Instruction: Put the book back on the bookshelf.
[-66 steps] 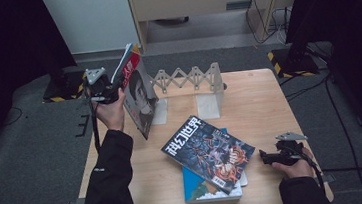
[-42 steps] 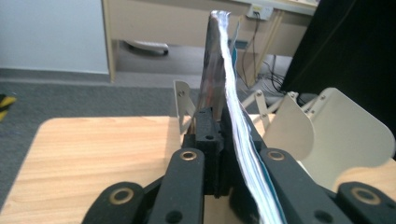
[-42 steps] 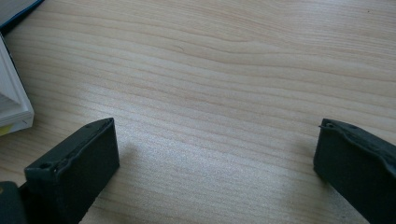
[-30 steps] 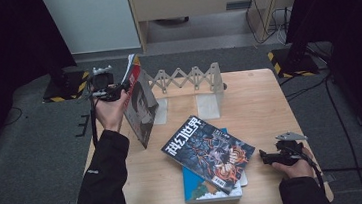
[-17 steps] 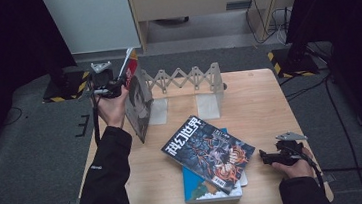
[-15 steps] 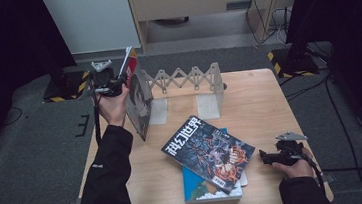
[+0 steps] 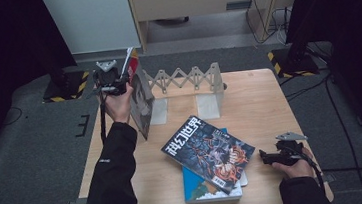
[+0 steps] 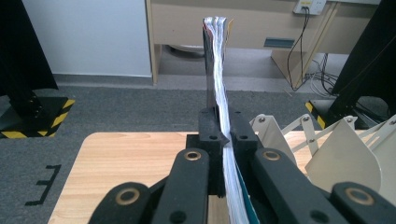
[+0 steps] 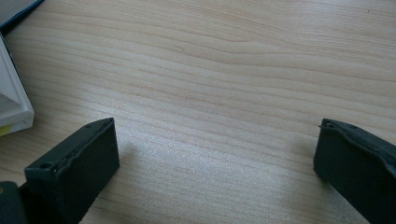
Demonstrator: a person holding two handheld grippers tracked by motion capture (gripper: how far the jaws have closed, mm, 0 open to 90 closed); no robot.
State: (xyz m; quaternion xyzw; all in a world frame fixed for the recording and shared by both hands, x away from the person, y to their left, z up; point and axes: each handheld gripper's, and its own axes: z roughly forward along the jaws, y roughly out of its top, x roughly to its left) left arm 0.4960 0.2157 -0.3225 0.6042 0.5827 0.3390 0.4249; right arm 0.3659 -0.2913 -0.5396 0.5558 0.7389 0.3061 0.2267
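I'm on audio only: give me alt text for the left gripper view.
The left gripper is clamped on the edge of a thin magazine held upright, page edges facing the camera. Below lies the wooden table, with the grey accordion book rack at right and a dark floor beyond.

High view: we look down and forward over the whole table (image 7: 264, 104). Left gripper view: close, level along its jaws past the magazine (image 8: 217, 70) toward the far wall. Right gripper view: very close, angled down at the tabletop.
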